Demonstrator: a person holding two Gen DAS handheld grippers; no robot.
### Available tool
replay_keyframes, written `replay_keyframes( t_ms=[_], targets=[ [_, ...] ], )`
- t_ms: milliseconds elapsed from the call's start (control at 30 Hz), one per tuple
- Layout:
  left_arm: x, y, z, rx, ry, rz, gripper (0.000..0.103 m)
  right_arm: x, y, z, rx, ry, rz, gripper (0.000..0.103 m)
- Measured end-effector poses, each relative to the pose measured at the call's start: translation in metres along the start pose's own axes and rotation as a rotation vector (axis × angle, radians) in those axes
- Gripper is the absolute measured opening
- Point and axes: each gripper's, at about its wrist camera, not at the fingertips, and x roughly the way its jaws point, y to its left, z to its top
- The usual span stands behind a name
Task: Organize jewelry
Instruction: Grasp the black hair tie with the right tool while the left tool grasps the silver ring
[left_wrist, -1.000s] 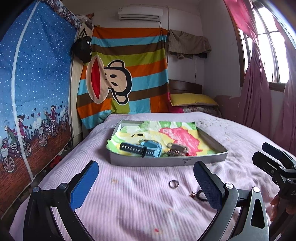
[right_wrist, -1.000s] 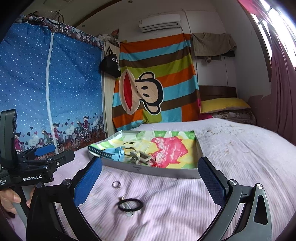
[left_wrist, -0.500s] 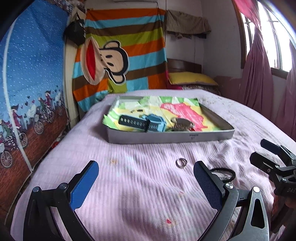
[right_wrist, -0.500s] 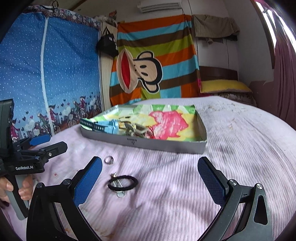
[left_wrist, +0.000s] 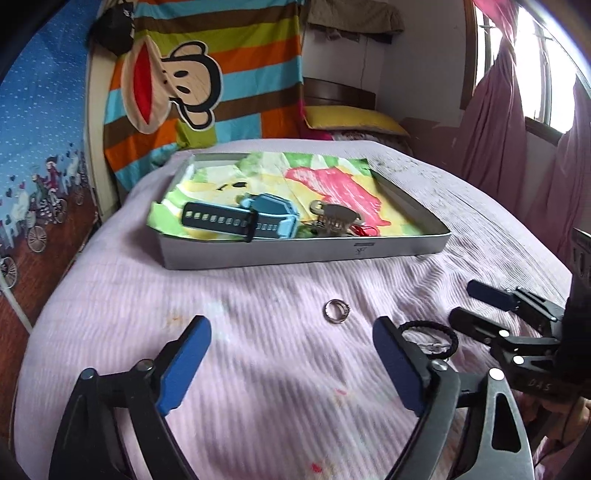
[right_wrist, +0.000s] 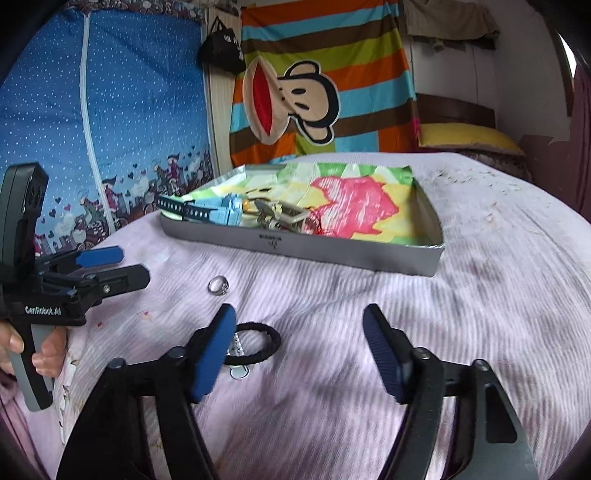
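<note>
A silver ring (left_wrist: 336, 312) lies on the pink bedspread, also in the right wrist view (right_wrist: 218, 285). A black hair tie (left_wrist: 430, 338) with a small metal clip lies beside it (right_wrist: 255, 343). A grey metal tray (left_wrist: 303, 254) lined with colourful paper holds a blue watch (left_wrist: 240, 218) and a metal clasp piece (left_wrist: 334, 218); the tray shows in the right view too (right_wrist: 332, 251). My left gripper (left_wrist: 291, 363) is open, low over the bed, just short of the ring. My right gripper (right_wrist: 299, 350) is open, its left finger over the hair tie.
The bed runs to a striped monkey cloth (left_wrist: 207, 74) on the far wall and a yellow pillow (left_wrist: 351, 118). A blue patterned wardrobe (right_wrist: 99, 122) stands at the left. Pink curtains (left_wrist: 517, 147) hang at the right.
Both grippers have tilted down and moved closer to the bedspread. The right gripper's fingers have narrowed and now sit over the hair tie. Ring and tie have not moved.
</note>
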Motion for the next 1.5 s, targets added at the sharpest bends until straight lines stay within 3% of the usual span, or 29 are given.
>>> replay_keyframes(
  t_ms=[167, 433, 733, 933, 1267, 1500],
  targets=[
    [0.015, -0.009, 0.006, 0.032, 0.064, -0.067, 0.066, 0.012, 0.003, -0.001, -0.012, 0.045, 0.025, 0.038],
    [0.045, -0.013, 0.013, 0.016, 0.157, -0.126, 0.041, 0.024, 0.004, -0.003, -0.020, 0.096, 0.057, 0.021],
    [0.068, -0.003, 0.012, -0.070, 0.220, -0.145, 0.023, 0.034, 0.005, -0.009, -0.022, 0.142, 0.095, 0.017],
    [0.074, -0.003, 0.008, -0.065, 0.231, -0.159, 0.013, 0.037, 0.003, -0.012, -0.010, 0.160, 0.108, 0.017],
    [0.080, -0.013, 0.005, -0.022, 0.261, -0.172, 0.007, 0.040, 0.002, -0.014, 0.002, 0.188, 0.124, 0.017],
    [0.077, -0.012, 0.003, -0.018, 0.241, -0.176, 0.006, 0.043, 0.000, -0.015, 0.010, 0.204, 0.130, 0.016]
  ],
)
